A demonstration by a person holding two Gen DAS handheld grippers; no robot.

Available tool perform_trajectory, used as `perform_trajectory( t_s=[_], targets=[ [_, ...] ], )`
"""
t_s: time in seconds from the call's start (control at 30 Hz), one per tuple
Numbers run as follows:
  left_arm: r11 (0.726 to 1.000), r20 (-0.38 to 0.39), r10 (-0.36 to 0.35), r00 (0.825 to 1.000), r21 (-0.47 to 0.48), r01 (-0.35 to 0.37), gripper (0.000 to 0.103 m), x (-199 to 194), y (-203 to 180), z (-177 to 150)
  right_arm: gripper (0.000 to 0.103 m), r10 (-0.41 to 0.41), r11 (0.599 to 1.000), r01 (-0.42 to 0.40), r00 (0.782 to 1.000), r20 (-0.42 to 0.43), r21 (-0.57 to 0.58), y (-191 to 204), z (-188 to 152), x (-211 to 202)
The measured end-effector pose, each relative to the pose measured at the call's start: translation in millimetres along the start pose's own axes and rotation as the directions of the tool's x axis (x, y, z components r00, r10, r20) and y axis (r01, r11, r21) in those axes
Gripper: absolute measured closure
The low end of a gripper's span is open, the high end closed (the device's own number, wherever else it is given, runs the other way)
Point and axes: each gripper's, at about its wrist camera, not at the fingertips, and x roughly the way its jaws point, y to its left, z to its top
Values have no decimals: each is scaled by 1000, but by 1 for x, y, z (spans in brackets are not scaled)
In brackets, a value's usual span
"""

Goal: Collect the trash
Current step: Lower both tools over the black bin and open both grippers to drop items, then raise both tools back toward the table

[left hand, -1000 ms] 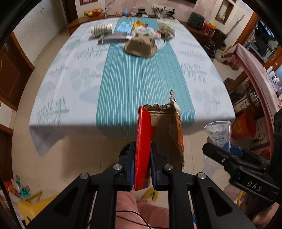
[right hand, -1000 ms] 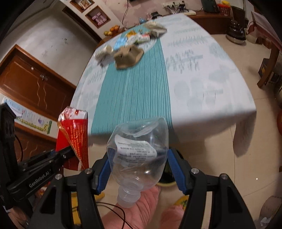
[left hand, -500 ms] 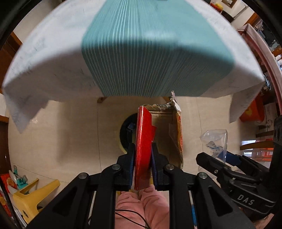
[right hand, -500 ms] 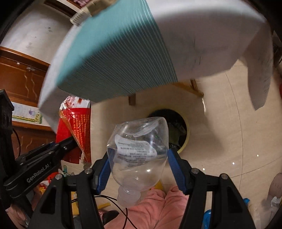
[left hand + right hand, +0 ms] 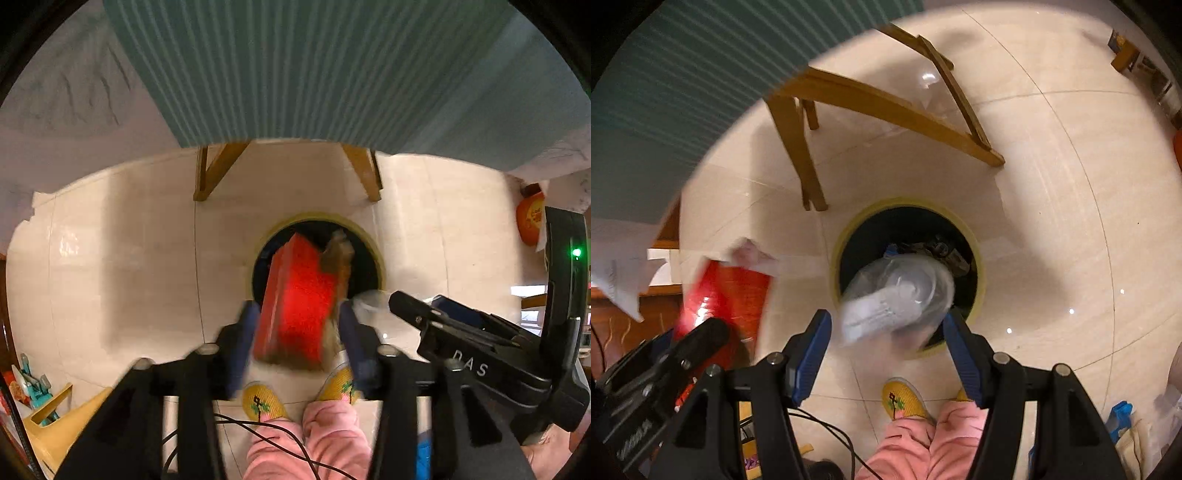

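Note:
A round trash bin with a yellow rim [image 5: 376,254] [image 5: 979,258] stands on the tiled floor below both grippers, dark inside with some trash in it. My left gripper [image 5: 297,328] is open; the torn red carton [image 5: 299,302] is loose between its fingers, blurred, tipping toward the bin. It also shows at the left of the right wrist view [image 5: 727,295]. My right gripper [image 5: 886,332] is open; the clear plastic bottle [image 5: 897,295] is loose between its fingers, blurred, over the bin's near rim.
The table with the teal striped runner [image 5: 314,66] overhangs the top of both views, its wooden legs [image 5: 798,147] standing behind the bin. The person's yellow slippers [image 5: 264,400] and pink trousers are just before the bin. A yellow stool [image 5: 48,424] is at the left.
Both grippers swung down from the table top to point at the floor bin. Both have opened; the red carton and the bottle have come free and are dropping.

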Motion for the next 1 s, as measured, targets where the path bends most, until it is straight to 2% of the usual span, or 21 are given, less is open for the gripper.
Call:
perform_trajectory(
  t_s=[0.03,0.07,0.2,0.4,0.57,0.73,1.0],
  targets=[
    [1000,2,0,1000,-7,0,40,2,3,1,38,-4,1000,4,1000,-2,3,0,1,3],
    [1000,9,2,1000,-18,-1,39,3,6,1,33,-9,1000,9,1000,-9,4,1,1,6],
    [999,37,16,999,-35,-15,26,2,14,1,31,-40,999,40,999,13,-19,5,-1,5],
    [998,80,59,995,-21,-58,22,-6,12,-2,31,-53,998,55,996,69,-28,5,-9,-10],
    [997,94,62,994,-44,-58,21,-12,16,-2,31,-54,998,57,993,101,-23,4,-8,-20],
    [996,105,62,992,-65,-55,20,-24,17,-1,31,-59,998,63,992,108,-31,6,-7,-27],
    [996,123,54,991,-79,-44,20,-65,16,0,31,-52,997,56,994,93,-44,16,-10,-56]
  ],
)
